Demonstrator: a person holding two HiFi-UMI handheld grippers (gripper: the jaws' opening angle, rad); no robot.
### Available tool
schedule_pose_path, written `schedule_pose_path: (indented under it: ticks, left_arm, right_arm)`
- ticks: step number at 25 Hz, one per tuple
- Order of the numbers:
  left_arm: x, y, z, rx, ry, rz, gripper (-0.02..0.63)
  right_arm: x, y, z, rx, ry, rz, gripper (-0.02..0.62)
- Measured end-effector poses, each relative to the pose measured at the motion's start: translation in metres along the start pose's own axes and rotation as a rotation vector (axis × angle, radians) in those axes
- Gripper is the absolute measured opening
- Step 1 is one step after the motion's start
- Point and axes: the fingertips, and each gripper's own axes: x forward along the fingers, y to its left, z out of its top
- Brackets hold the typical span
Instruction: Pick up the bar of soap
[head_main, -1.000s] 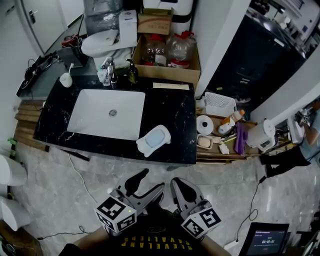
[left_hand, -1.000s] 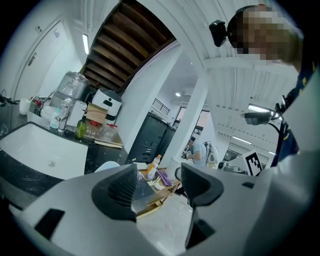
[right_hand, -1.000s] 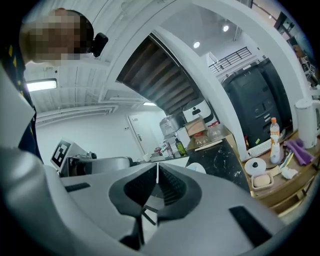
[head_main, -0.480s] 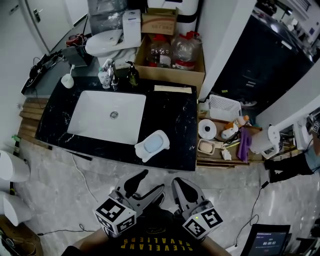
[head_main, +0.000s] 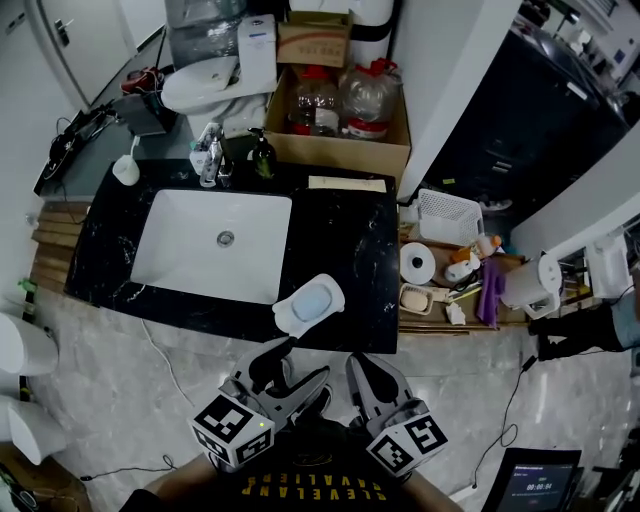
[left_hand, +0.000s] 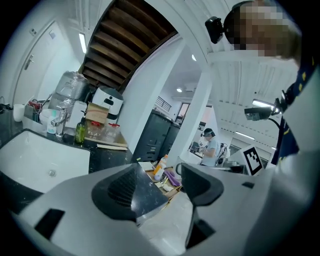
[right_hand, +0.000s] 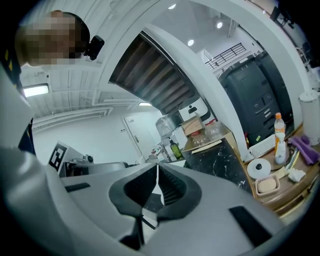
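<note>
Two grippers, head view: left gripper (head_main: 291, 373) and right gripper (head_main: 363, 370) hang short of the table (head_main: 345, 225). The bar of soap (head_main: 312, 299) lies in its white dish (head_main: 287, 314), just beside the sink's (head_main: 180, 240) near right corner. It is closer to them than a second ago, so the approach is judged under way.
Left gripper view: fingers (left_hand: 125, 187) wide apart, empty.
Right gripper view: fingers (right_hand: 140, 192) almost together, holding nothing.

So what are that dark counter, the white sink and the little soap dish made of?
The counter looks like polished black stone, maybe marble: white veins run through it and it has a soft sheen. The sink looks like glazed ceramic: smooth, plain white. The soap dish is plain white, plastic or ceramic; the view leaves that open.
</note>
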Motion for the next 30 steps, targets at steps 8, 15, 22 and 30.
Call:
schedule_pose_path:
  ticks: [8, 15, 22, 30]
  left_arm:
    - [0.007, 0.032, 0.021, 0.018, -0.015, -0.066, 0.291]
    - [0.007, 0.061, 0.03, 0.019, -0.011, -0.109, 0.291]
    - [0.015, 0.086, 0.02, 0.019, 0.053, -0.128, 0.291]
    - [0.035, 0.089, 0.009, 0.042, 0.106, -0.115, 0.29]
  right_arm:
    - [0.032, 0.0, 0.011, -0.015, -0.019, -0.063, 0.021]
    - [0.055, 0.0, 0.017, -0.009, -0.039, -0.137, 0.021]
    - [0.068, -0.002, 0.012, 0.007, -0.043, -0.191, 0.021]
    - [0.073, -0.024, 0.01, 0.053, -0.028, -0.194, 0.021]
